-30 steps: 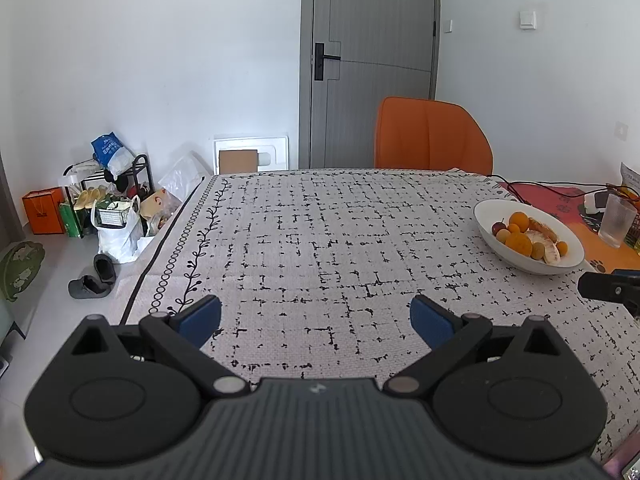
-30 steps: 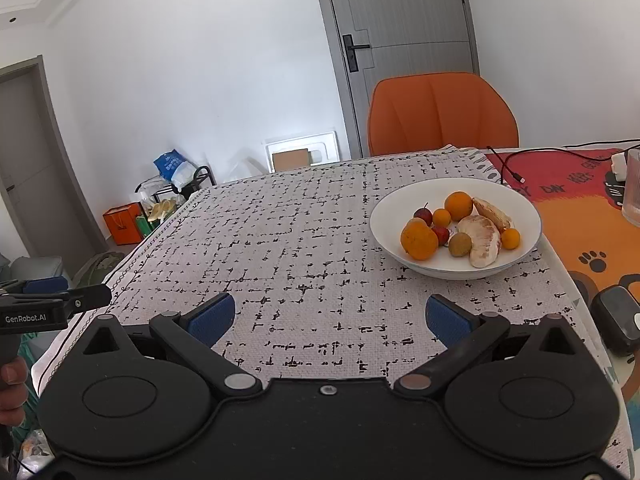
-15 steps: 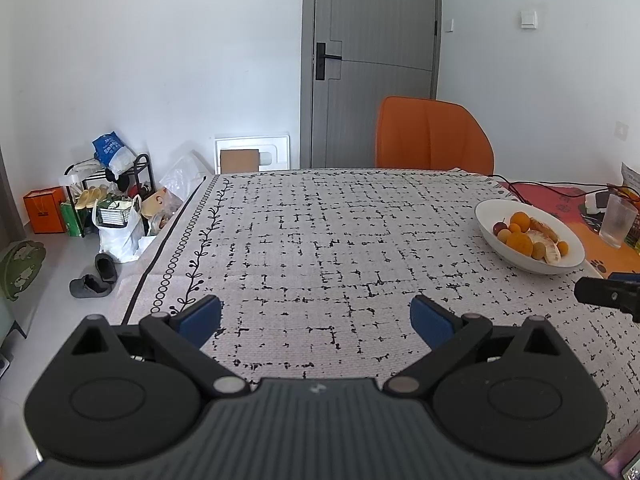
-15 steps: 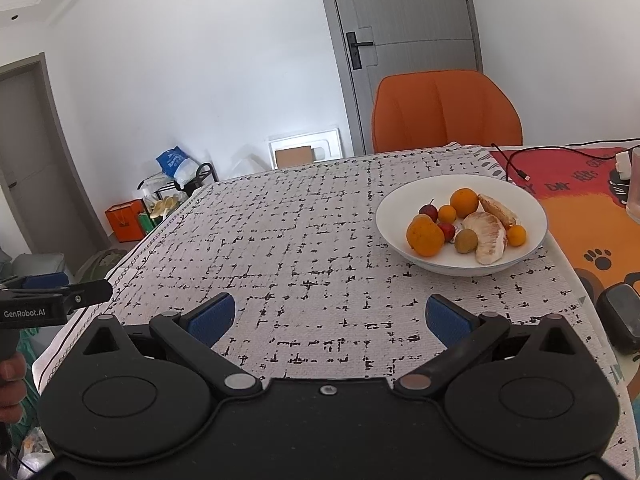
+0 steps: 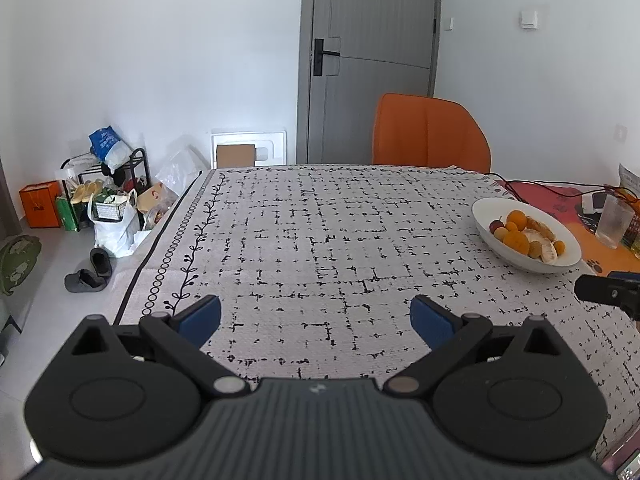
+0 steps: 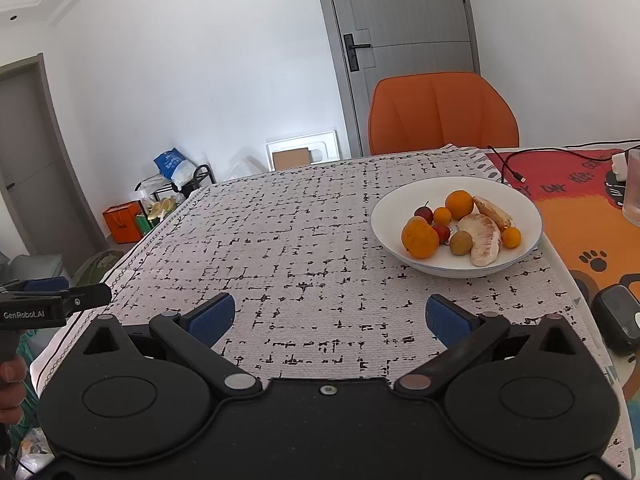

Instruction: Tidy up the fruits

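Above the tablecloth (image 6: 304, 240), right tool (image 6: 328, 316) level, spread, empty, facing bowl (image 6: 456, 270)

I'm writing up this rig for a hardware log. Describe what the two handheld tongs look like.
Both look alike. The left tongs have a dark grey ribbed body, two round black discs with silver pivot pins, black angled link arms and blue rectangular pads. The right tongs match, but with a smooth black body and a central screw. Seen from the side, the left unit bears white "GenRobot.AI" lettering. No sleeve shows.
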`<state>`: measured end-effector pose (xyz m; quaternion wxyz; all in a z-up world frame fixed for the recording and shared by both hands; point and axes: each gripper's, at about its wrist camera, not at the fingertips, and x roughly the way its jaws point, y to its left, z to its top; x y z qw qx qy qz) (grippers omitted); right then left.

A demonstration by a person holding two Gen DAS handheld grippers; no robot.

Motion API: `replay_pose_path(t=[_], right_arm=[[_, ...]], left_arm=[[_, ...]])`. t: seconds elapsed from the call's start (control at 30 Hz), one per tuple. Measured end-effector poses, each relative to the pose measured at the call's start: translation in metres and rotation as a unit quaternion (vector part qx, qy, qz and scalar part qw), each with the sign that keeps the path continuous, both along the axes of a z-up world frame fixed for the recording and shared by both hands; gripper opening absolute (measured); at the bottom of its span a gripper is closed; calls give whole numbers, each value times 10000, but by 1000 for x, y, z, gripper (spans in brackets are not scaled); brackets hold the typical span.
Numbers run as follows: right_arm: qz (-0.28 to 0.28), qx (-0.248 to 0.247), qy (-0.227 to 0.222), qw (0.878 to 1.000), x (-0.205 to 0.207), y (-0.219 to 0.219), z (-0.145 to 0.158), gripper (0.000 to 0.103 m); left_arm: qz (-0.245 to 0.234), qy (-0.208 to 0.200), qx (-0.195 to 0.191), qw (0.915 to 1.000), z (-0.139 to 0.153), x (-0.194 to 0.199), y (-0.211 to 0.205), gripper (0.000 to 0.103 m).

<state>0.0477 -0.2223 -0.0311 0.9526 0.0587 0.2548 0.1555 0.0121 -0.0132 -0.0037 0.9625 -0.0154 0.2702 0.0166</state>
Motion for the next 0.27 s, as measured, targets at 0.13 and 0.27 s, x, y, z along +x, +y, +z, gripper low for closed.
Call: replay_pose_path(t=[0.13, 0.27], right_arm=[[-22, 14, 5, 10000, 1, -1, 0, 103], [-9, -4, 11, 10000, 0, 0, -1, 103]], left_arm=[[-25, -12, 92, 10000, 0, -1, -3, 100], [-65, 6, 59, 10000, 0, 0, -4, 100]])
